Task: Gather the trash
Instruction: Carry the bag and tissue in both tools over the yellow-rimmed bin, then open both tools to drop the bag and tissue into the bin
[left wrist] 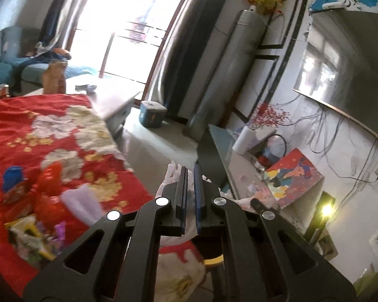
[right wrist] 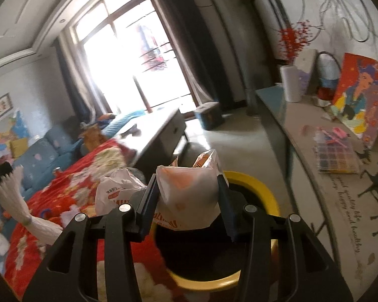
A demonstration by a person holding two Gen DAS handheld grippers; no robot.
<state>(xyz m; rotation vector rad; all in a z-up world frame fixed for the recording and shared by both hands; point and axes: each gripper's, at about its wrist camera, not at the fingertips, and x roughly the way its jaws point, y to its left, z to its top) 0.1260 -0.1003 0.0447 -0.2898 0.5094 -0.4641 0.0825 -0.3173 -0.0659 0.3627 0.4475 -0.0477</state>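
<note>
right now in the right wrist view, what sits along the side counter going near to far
bead box → painting → basket → paper roll

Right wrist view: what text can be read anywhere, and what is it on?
"good quality life", "enjoy happy and healthy": roughly so, black script running sideways on the pale printed cloth with deer figures covering the long side counter.
Orange and red lettering on the white plastic bag between the right gripper fingers: too crumpled to read.
Framed wall picture characters: too blurred.
</note>
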